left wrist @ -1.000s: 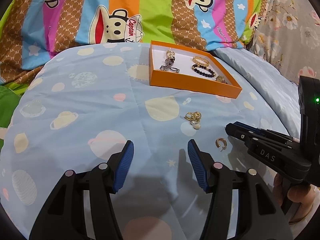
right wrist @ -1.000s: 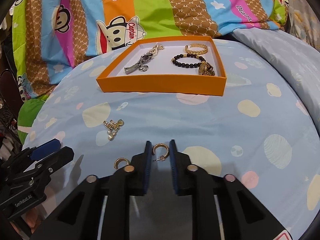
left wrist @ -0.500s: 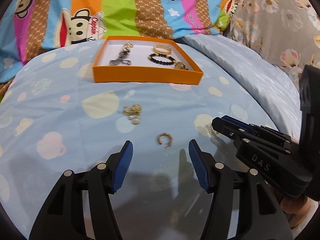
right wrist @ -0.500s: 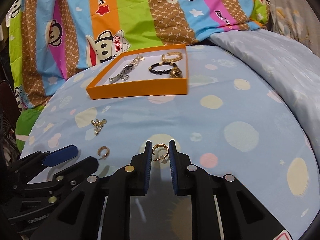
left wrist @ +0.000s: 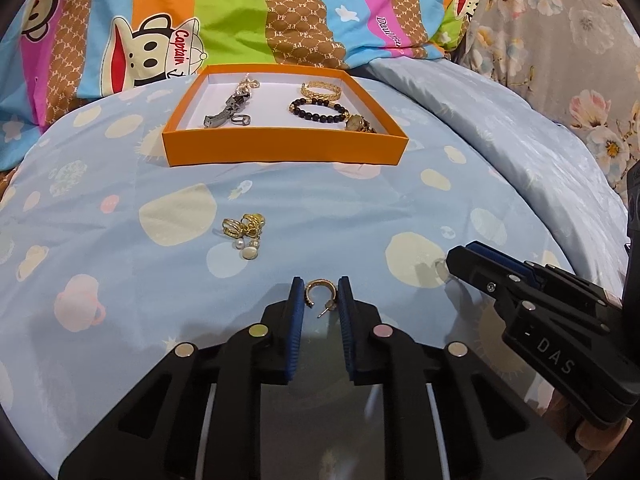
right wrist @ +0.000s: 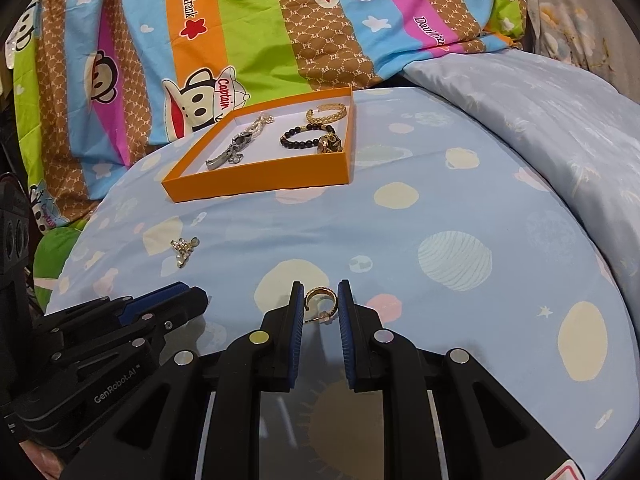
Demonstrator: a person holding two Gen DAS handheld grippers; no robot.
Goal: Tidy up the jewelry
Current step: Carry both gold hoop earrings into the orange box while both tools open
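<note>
My left gripper [left wrist: 319, 294] is shut on a gold hoop earring [left wrist: 319, 289] low over the light blue bedspread. My right gripper [right wrist: 319, 302] is shut on a second gold hoop earring [right wrist: 320, 298]; it also shows at the right of the left wrist view [left wrist: 472, 260]. An orange tray [left wrist: 280, 150] lies ahead holding a silver chain [left wrist: 230, 108], a black bead bracelet [left wrist: 318, 111] and a gold bangle [left wrist: 320, 89]. A small cluster of gold and pearl jewelry [left wrist: 244, 232] lies on the bedspread between the tray and my left gripper; it also shows in the right wrist view [right wrist: 184, 250].
A striped monkey-print pillow [left wrist: 240, 20] rises behind the tray. A pale blue quilt fold [left wrist: 500, 128] and a floral fabric [left wrist: 560, 40] lie to the right. The left gripper body [right wrist: 100, 340] sits at the lower left of the right wrist view.
My left gripper moved forward over the loose hoop earring and closed on it. My right gripper kept its hold on its earring and shifted right, farther from the tray.
</note>
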